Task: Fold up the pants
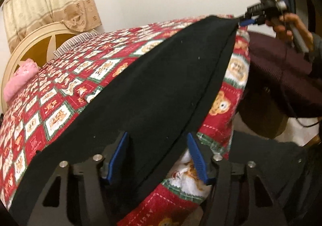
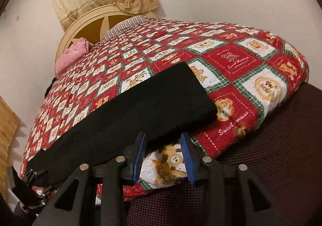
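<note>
left wrist view: i am holding my left gripper (image 1: 157, 155) low at 6 o'clock, jaws about half apart, straddling the near edge of the black pants (image 1: 153, 85), pads not yet pressing.
pants: lying as a long dark band on the red patchwork quilt (image 1: 50, 105) near the bed's edge.
long axis: running from my left gripper up toward 1 o'clock, where the far end meets my right gripper (image 1: 244, 22).
right wrist view: my right gripper (image 2: 163, 157) is standing partly open and empty, pants corner at 11 o'clock just beside the left pad.
nearer hand: each gripper is sitting at its own end.
</note>
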Demonstrator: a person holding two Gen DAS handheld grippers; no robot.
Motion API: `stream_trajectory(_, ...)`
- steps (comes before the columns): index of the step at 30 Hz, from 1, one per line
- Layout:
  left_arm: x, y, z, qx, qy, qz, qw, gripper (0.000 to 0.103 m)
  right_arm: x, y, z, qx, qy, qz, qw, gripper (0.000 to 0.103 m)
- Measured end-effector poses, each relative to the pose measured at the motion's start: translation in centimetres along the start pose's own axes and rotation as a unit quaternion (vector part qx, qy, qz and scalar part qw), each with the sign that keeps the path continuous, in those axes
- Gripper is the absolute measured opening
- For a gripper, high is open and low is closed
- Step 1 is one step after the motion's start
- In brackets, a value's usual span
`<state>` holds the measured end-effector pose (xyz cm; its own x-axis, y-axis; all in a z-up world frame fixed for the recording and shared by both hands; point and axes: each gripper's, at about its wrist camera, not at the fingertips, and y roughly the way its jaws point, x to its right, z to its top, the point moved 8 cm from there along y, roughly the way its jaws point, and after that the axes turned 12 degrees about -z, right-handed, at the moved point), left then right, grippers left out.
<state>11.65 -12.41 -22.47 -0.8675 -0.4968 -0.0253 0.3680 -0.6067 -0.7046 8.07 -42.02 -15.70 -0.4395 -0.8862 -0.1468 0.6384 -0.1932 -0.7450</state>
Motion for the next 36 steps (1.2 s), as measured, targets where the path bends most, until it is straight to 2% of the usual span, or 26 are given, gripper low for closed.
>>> stream_trajectory(6,-0.6,0.4,0.3,-0.005,-0.019,-0.012,0.9997,0.055,-0.3,0.3,-0.2,0.0,0.001,0.005,1.0,0.038)
stream_trajectory(11,-0.1,0.7,0.3,-0.017,-0.025,-0.033,0.999,0.042,0.3,0.6,-0.1,0.003,0.016,-0.001,1.0,0.038)
stream_trajectory(12,0.0,0.7,0.3,-0.017,-0.025,-0.039,0.9988,0.034,0.6,0.4,0.1,0.008,0.027,-0.002,1.0,0.038)
stream_trajectory(13,0.1,0.8,0.3,-0.02,-0.028,-0.042,0.9985,0.033,1.0,0.2,0.3,0.013,0.039,-0.003,0.999,0.038)
stream_trajectory(16,-0.4,0.9,0.2,-0.02,-0.06,-0.054,0.9965,0.033,2.1,-0.2,0.8,0.018,0.064,-0.008,0.998,0.038)
stream_trajectory(18,-0.5,1.0,0.2,-0.02,-0.063,-0.053,0.9964,0.033,2.7,-0.2,1.0,0.016,0.072,-0.013,0.997,0.038)
stream_trajectory(20,-0.3,1.0,0.3,-0.022,-0.064,-0.056,0.9962,0.028,3.1,0.1,1.1,0.012,0.081,-0.015,0.997,0.038)
stream_trajectory(21,-0.4,1.0,0.3,-0.022,-0.069,-0.057,0.9957,0.016,3.3,0.3,1.3,0.012,0.087,-0.014,0.996,0.037)
stream_trajectory(22,-0.7,0.9,0.4,-0.022,-0.075,-0.056,0.9954,0.011,3.6,0.5,1.5,0.013,0.092,-0.012,0.996,0.037)
stream_trajectory(24,-1.1,0.6,0.8,-0.013,-0.088,-0.061,0.9941,0.008,4.2,1.0,1.9,0.015,0.102,-0.02,0.994,0.037)
stream_trajectory(26,-1.1,0.4,0.9,-0.012,-0.09,-0.065,0.9938,0.006,4.5,1.4,2.4,0.016,0.102,-0.021,0.994,0.03)
stream_trajectory(27,-1.1,0.3,1.0,-0.011,-0.088,-0.066,0.9939,0.006,4.5,1.4,2.6,0.018,0.1,-0.027,0.994,0.022)
stream_trajectory(29,-0.8,-0.1,1.2,-0.002,-0.085,-0.081,0.993,0.005,4.6,1.3,3.1,0.025,0.091,-0.036,0.995,0.016)
stream_trajectory(30,-0.7,-0.3,1.3,0.001,-0.084,-0.087,0.9927,0.005,4.4,1.0,3.4,0.03,0.085,-0.036,0.995,0.009)
stream_trajectory(36,0.0,-2.5,2.0,0.023,-0.063,-0.105,0.9922,0.005,3.4,-1.1,5.6,0.066,0.055,-0.042,0.995,0.006)
